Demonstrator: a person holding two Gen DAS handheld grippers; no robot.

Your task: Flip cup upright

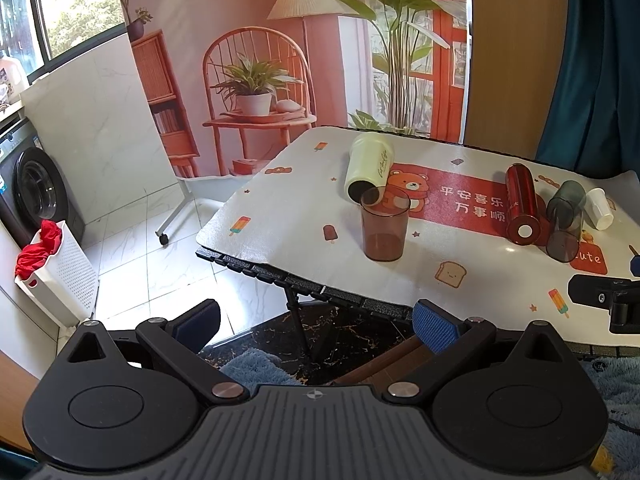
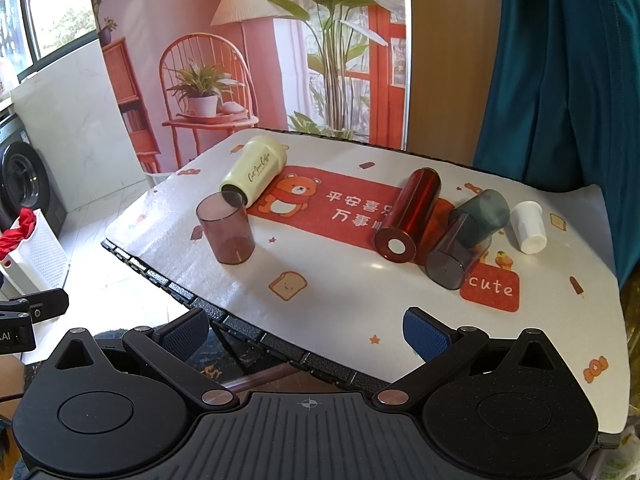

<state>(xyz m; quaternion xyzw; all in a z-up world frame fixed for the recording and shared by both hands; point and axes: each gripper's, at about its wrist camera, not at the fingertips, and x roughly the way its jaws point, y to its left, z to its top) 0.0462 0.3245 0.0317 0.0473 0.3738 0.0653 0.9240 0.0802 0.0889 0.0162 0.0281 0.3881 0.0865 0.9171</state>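
Note:
A translucent brown cup (image 1: 385, 227) (image 2: 226, 233) stands upright near the table's left front. Behind it a pale yellow tumbler (image 1: 368, 167) (image 2: 253, 172) lies on its side. A red metallic bottle (image 1: 521, 204) (image 2: 409, 214), a smoky grey cup (image 1: 565, 220) (image 2: 466, 240) and a small white cup (image 1: 597, 208) (image 2: 529, 227) lie on their sides at the right. My left gripper (image 1: 316, 326) is open and empty, off the table's front edge. My right gripper (image 2: 306, 330) is open and empty over the front edge.
The folding table (image 1: 280, 274) carries a white mat with a red bear print (image 2: 332, 204). A white laundry basket (image 1: 60, 272) and a washing machine (image 1: 36, 196) stand on the left floor. A blue curtain (image 2: 560, 72) hangs at the right.

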